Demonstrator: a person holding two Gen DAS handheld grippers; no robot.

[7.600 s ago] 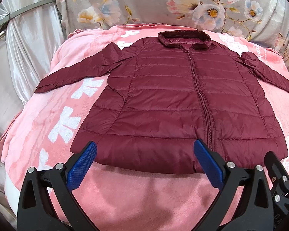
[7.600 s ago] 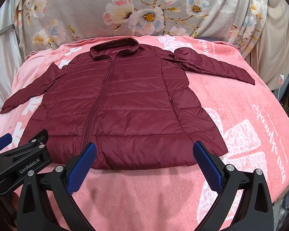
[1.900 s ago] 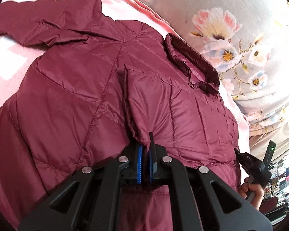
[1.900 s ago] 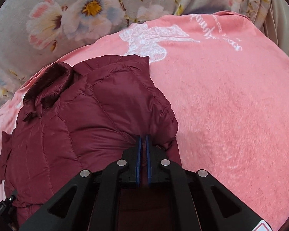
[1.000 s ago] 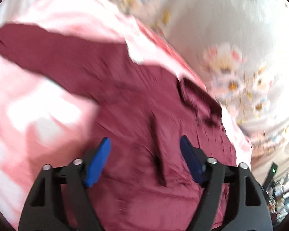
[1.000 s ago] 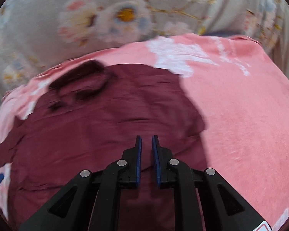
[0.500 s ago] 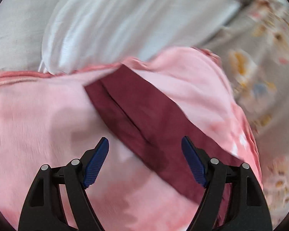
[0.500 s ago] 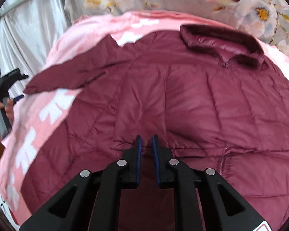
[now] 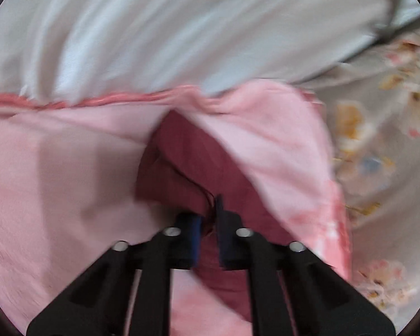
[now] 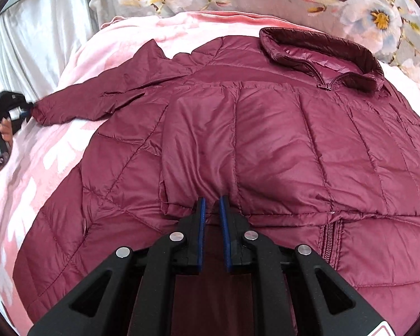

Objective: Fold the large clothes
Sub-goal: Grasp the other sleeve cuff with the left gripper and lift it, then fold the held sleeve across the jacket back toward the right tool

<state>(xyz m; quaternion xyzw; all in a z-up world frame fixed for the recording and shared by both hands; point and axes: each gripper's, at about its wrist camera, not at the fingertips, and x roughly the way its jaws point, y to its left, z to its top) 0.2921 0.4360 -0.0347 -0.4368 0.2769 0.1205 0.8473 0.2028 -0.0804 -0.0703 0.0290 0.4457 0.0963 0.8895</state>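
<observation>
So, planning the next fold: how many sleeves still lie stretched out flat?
1: the left sleeve reaches out over the blanket. The other sleeve is folded across the chest.

Left wrist view is motion-blurred; the maroon quilted puffer jacket [image 10: 266, 140] runs past the right wrist view's bottom and right edges

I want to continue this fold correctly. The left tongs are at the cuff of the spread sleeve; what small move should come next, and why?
Probably lift that cuff slightly and carry it across onto the jacket body. The left tongs are closing with maroon fabric between them, that sleeve lies out on the pink blanket, and the other sleeve, in the right tongs, already lies over the front.
</observation>
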